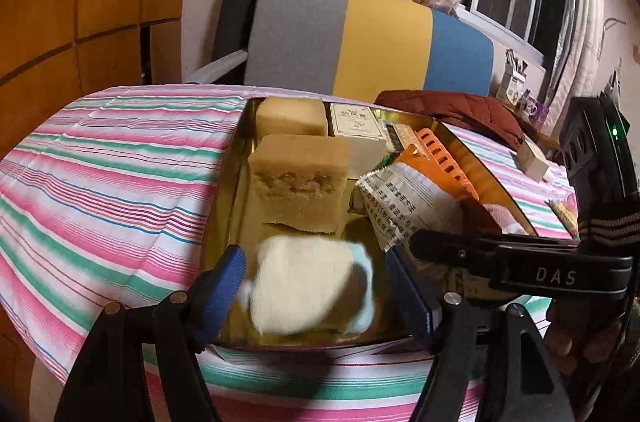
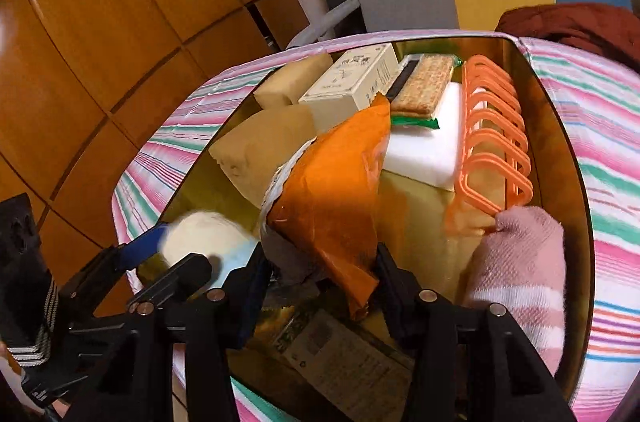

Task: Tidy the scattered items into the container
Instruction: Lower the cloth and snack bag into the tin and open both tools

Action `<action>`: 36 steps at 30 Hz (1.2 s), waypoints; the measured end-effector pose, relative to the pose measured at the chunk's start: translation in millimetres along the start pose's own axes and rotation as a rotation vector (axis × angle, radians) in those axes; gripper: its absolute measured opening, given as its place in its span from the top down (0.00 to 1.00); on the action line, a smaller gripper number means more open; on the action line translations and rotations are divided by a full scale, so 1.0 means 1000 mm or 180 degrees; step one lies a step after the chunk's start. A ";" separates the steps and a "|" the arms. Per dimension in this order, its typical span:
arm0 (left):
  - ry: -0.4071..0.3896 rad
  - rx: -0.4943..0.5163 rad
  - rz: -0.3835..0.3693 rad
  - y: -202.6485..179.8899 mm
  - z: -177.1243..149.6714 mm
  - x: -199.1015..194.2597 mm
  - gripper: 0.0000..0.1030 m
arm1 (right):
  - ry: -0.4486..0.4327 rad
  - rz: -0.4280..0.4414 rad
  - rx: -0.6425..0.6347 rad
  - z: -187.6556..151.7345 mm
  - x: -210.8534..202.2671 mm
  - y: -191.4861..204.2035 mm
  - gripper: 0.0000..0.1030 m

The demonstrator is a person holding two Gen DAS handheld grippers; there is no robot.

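Left wrist view puts the white rolled sock (image 1: 304, 286) squarely between your left gripper's (image 1: 316, 290) blue fingers (image 1: 226, 286). They stand apart and clear of it on both sides, so nothing is clamped, and the blurred sock sits low over the near end of the gold tin (image 1: 240, 150). Its longer side runs across, from one finger toward the other. I judge it is already released into the tin, or about to be.

Your right gripper (image 2: 316, 262) reaches in from the right, closer to the tin's middle. The orange packet (image 2: 336, 190) lies between its fingers, standing up away from you toward the far end. Whether they press it or only flank it I cannot tell.

The tin on the striped tabletop (image 1: 100, 158) already holds two tan sponge blocks (image 1: 298, 178), a cream box (image 2: 352, 78), a cracker pack (image 2: 424, 82), a white block (image 2: 424, 146), an orange plastic rack (image 2: 496, 138) and a pink sock (image 2: 520, 262). A small white box (image 1: 534, 158) lies outside on the cloth, nearer your right hand.
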State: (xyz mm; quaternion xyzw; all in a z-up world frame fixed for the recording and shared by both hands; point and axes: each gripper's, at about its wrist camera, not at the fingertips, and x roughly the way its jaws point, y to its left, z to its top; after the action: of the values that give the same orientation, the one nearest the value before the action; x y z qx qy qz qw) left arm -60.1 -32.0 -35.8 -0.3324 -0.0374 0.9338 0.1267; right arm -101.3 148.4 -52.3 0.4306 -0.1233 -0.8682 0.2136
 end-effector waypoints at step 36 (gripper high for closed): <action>0.0029 0.0115 0.0072 -0.009 -0.003 0.000 0.42 | -0.0212 0.0026 -0.0200 -0.012 -0.016 0.015 0.78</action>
State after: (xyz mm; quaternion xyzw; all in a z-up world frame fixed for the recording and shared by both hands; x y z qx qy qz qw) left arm -56.0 -23.4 -36.3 -0.3347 -0.0163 0.9342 0.1223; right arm -78.7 143.0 -42.7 0.3940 -0.1048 -0.8846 0.2262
